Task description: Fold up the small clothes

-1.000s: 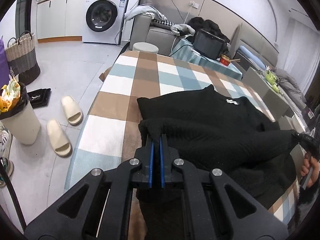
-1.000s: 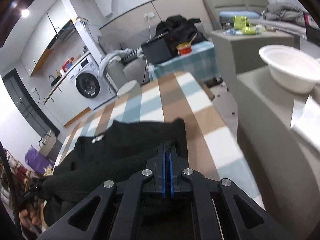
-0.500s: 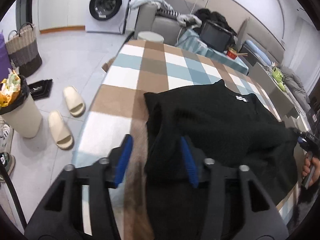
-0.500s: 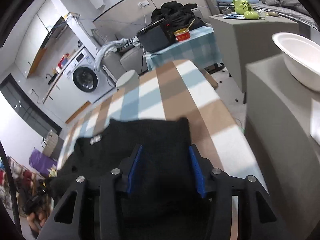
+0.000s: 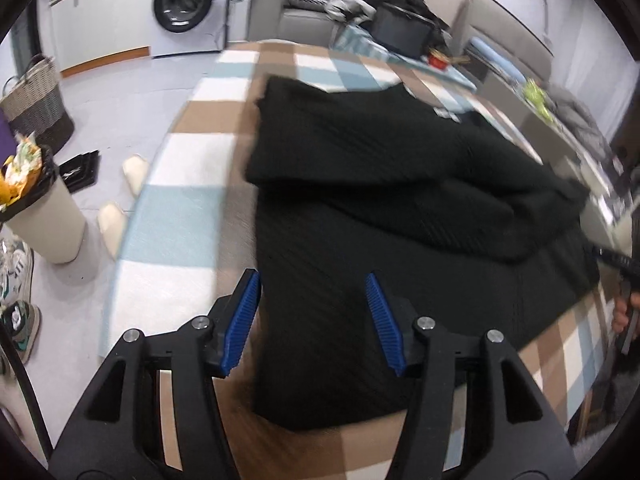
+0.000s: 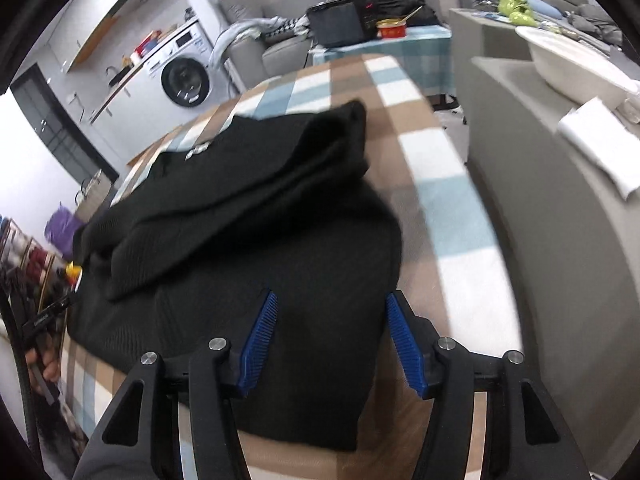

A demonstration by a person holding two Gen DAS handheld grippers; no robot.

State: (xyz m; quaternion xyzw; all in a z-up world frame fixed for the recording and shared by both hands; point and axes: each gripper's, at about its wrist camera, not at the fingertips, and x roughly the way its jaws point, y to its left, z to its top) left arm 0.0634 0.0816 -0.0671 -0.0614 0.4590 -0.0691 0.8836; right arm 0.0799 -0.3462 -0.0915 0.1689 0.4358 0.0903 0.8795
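Two grippers hang over a black ribbed knit sweater (image 5: 400, 184) lying on the table's checked cloth (image 5: 192, 184) of brown, white and pale blue squares. The left gripper (image 5: 312, 308) has its blue ridged pads spread wide, holding nothing, with the sweater's near left edge below the gap; the right gripper (image 6: 332, 328) is likewise parted and empty above the near right corner of the knit. A second ago both pairs of tongs were pinched shut on the fabric; half a second ago they were already apart, and now they sit higher and further back, so more of the garment shows. One thick fold of the sweater lies doubled over its middle as a soft, rounded band running across the body, with a small white label (image 6: 198, 150) near the collar at the far end. On the floor to the left stands a pale cylindrical bin (image 5: 44, 216) with a black liner, stuffed with yellow wrappers, and beyond it a woven basket (image 5: 36, 108) whose contents I cannot make out. A white bowl (image 6: 572, 60) sits on the grey unit to the right, and a washing machine (image 5: 188, 4) stands against the far wall.
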